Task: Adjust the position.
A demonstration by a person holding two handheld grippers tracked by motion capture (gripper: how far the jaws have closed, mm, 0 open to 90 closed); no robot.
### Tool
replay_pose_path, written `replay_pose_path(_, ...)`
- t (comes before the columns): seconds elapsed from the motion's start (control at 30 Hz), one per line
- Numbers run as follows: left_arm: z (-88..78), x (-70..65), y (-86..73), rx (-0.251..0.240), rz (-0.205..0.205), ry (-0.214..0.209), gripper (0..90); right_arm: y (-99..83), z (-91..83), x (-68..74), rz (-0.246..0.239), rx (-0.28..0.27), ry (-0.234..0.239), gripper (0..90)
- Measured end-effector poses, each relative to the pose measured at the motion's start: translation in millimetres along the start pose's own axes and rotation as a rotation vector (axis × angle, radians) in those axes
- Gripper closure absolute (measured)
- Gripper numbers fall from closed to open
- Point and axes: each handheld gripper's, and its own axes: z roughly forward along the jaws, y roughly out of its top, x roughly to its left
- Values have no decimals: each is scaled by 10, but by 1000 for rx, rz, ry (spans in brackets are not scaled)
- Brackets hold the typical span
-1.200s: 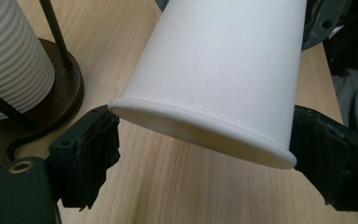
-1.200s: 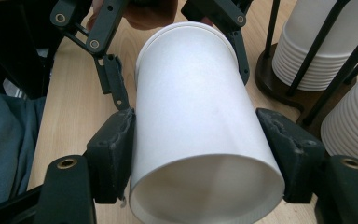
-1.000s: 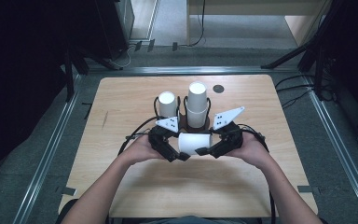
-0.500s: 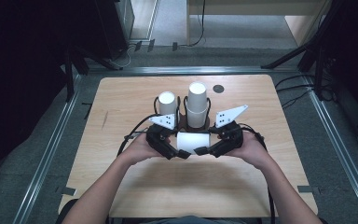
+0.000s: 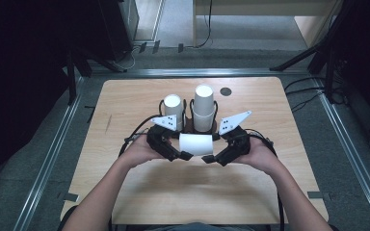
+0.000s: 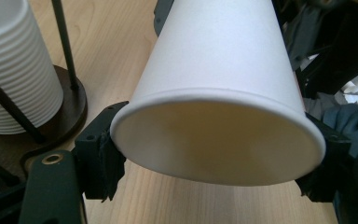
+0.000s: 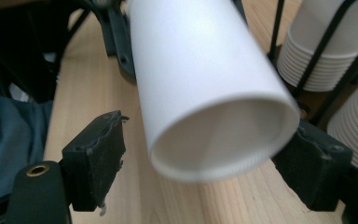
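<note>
A person at a wooden surface [image 5: 125,202] holds a white paper cup [image 5: 196,144] on its side, in the air between two hand-held tools, just in front of a black wire rack [image 5: 189,126] that carries two stacks of cups. The left tool [image 5: 182,156] has its jaws at the cup's wide rim; in the left gripper view the rim [image 6: 216,140] sits against both black pads, and the jaws have just been closing, so it looks to have the cup pinched. The right tool [image 5: 208,159] has just sprung its jaws wider: in the right gripper view the cup [image 7: 205,93] lies between them, close against one pad, with a clear gap to the other pad [image 7: 95,154], so it appears to have let go. The shorter stack [image 5: 172,109] and the taller stack [image 5: 204,106] stand upside down in the rack, behind the hands. Judged from this, the work is partway through: one cup is out of the rack and now appears to rest with the left tool alone, but it has not yet been set down anywhere on the surface.
</note>
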Motion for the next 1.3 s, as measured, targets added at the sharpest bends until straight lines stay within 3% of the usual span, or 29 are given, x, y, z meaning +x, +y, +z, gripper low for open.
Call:
replay_pose_path(0.13,-44,9,39,36,-3,-5,234,-21,16,-28,7,22,-40,199)
replay_pose_path(0.27,-58,19,62,82,-3,-1,234,-37,26,-41,8,39,-48,199)
replay_pose_path(0.73,-122,24,128,216,36,90,234,-65,49,-49,-6,66,-81,199)
replay_pose_path(1.1,35,66,107,342,25,130,234,-71,52,-53,-10,67,-94,199)
replay_pose_path(1.3,167,61,133,369,24,103,234,-72,108,-45,-25,87,-90,199)
